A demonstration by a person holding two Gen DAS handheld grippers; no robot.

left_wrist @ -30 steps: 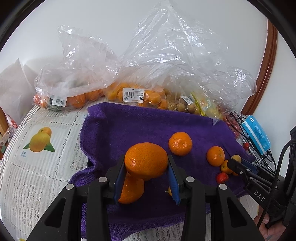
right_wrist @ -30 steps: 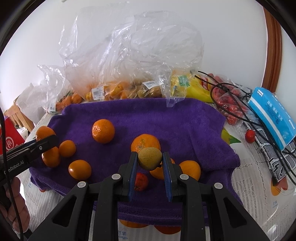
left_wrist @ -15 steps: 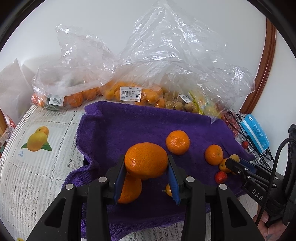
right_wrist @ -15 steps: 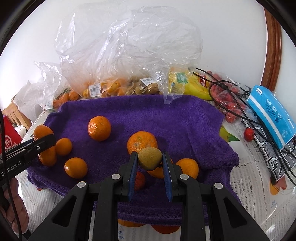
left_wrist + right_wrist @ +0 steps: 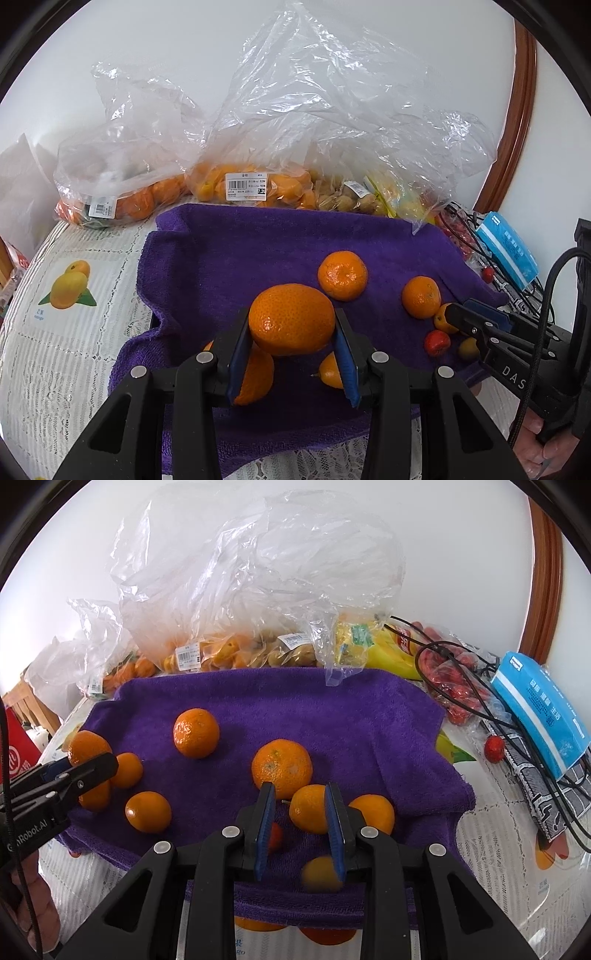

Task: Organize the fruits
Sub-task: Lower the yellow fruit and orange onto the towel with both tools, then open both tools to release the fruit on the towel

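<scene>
In the left wrist view, the left gripper (image 5: 292, 326) is closed on a large mandarin (image 5: 291, 314) and holds it above the near part of the purple towel (image 5: 229, 258). Two more mandarins (image 5: 342, 275) lie loose on the towel, and a small red fruit (image 5: 437, 341) lies near its right edge. Behind the towel, the plastic bags (image 5: 251, 184) are full of other fruit.

In the right wrist view, the right gripper (image 5: 299, 794) has its jaws a narrow way apart, with nothing pinched between them. A blurred yellowish fruit (image 5: 320, 873) is low beside its right pad; I cannot tell if it touches. Near it lie several small oranges (image 5: 308, 808).

I judge the task to be about in the middle. One mandarin is in hand but not yet placed. Large and small fruits are mixed on the towel, no clear groups are visible, and the bags wait.
</scene>
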